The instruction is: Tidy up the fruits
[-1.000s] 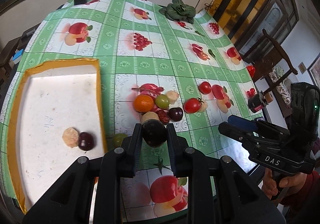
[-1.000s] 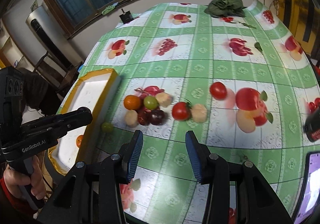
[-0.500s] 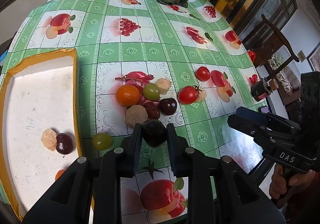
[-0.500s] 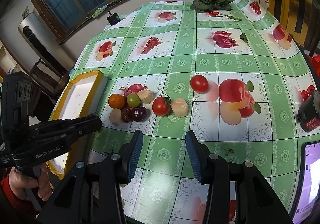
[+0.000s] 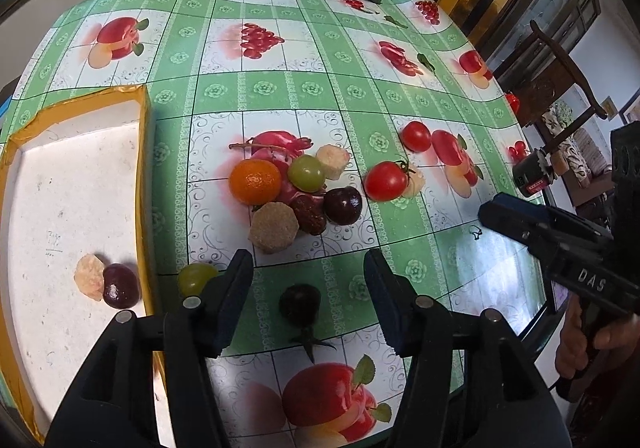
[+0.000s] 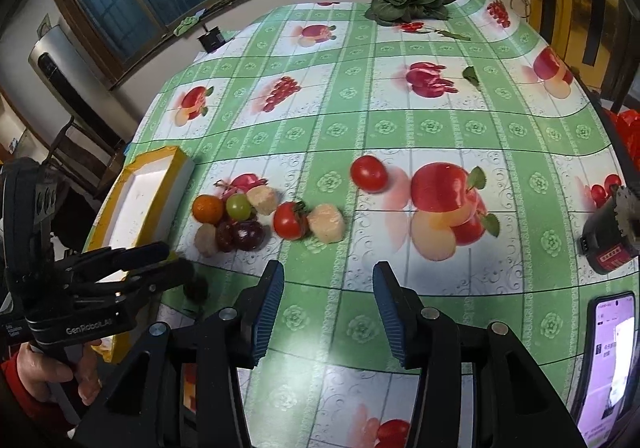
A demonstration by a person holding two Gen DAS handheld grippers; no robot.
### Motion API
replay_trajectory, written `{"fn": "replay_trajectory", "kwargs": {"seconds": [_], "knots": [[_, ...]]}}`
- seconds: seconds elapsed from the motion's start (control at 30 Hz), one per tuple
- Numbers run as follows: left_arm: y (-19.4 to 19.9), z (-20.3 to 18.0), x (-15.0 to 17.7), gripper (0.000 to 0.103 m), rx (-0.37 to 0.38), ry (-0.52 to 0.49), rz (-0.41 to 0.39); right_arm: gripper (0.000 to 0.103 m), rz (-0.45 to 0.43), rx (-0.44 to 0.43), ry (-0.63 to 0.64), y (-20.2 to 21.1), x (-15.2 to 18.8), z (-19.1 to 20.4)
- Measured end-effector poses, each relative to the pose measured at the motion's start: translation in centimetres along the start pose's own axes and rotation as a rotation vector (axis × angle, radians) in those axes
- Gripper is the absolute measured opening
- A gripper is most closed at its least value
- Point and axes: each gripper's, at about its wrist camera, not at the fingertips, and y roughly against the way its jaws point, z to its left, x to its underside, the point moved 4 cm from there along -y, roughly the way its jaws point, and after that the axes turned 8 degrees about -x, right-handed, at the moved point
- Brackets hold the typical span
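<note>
Since the earlier frame the left gripper had let go of the dark purple round fruit, which it was clamping before; its jaws were opening, and the fruit lay on the green checked tablecloth with printed fruits between the two fingers, touching neither pad. The right gripper had shifted a little across the table; its jaws were opening slightly and held nothing, with only bare cloth between them. Just left of the released fruit a green grape lay beside the white foam tray with yellow taped rim. Inside the tray a pale beige chunk touched a dark red plum. Further away, an orange mandarin, a red tomato and other fruits were clustered on the cloth.
</note>
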Motion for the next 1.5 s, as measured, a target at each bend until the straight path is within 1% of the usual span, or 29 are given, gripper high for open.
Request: {"fn": "replay_trajectory", "kwargs": {"seconds": [0.3, 0.37, 0.5, 0.67, 0.77, 0.9, 1.07, 1.13, 1.17, 1.2, 1.23, 1.37, 1.47, 1.5], "knots": [[-1.7, 0.5, -0.2, 0.056, 0.004, -0.033, 0.023, 0.048, -0.01, 0.04, -0.043, 0.0, -0.4, -2.4], [-2.1, 0.8, -0.3, 0.056, 0.018, -0.028, 0.034, 0.048, -0.009, 0.047, -0.051, 0.0, -0.4, -2.8], [-2.6, 1.7, -1.1, 0.056, 0.017, -0.024, 0.043, 0.048, -0.006, 0.07, -0.055, -0.3, -0.4, -3.5], [-3.1, 1.4, -1.5, 0.056, -0.01, -0.079, 0.06, 0.048, -0.007, 0.084, -0.077, -0.5, -0.6, -4.6], [-2.8, 1.0, -1.1, 0.056, -0.022, -0.094, 0.073, 0.048, -0.011, 0.083, -0.084, -0.4, -0.7, -4.8], [-0.9, 0.7, 0.0, 0.056, -0.004, -0.093, 0.047, 0.048, -0.015, 0.079, -0.074, -0.1, -0.5, -4.5], [-1.6, 0.2, 1.0, 0.055, 0.002, -0.086, 0.065, 0.048, -0.005, 0.086, -0.067, -0.5, -0.6, -4.6], [-2.0, -0.1, 1.3, 0.052, -0.014, -0.097, 0.072, 0.048, -0.008, 0.087, -0.071, -0.5, -0.8, -4.7], [-2.2, -0.3, 1.4, 0.047, -0.047, -0.118, 0.064, 0.048, -0.009, 0.089, -0.07, -0.5, -0.9, -4.7], [-2.3, -0.4, 1.5, 0.031, -0.063, -0.127, 0.059, 0.048, -0.01, 0.092, -0.069, -0.5, -1.0, -4.8], [-2.5, -0.3, 1.5, 0.022, -0.06, -0.125, 0.062, 0.048, -0.012, 0.095, -0.07, -0.5, -1.2, -4.8], [-1.8, -0.1, 1.5, 0.022, -0.046, -0.097, 0.031, 0.048, -0.019, 0.103, -0.077, -0.6, -1.6, -5.2], [1.0, 1.3, 0.8, 0.022, -0.023, -0.037, -0.036, 0.048, -0.018, 0.119, -0.08, -0.8, -2.0, -5.8], [2.2, 2.6, 0.5, 0.022, -0.028, -0.002, -0.059, 0.048, -0.015, 0.122, -0.081, -0.9, -2.2, -6.1]]}}
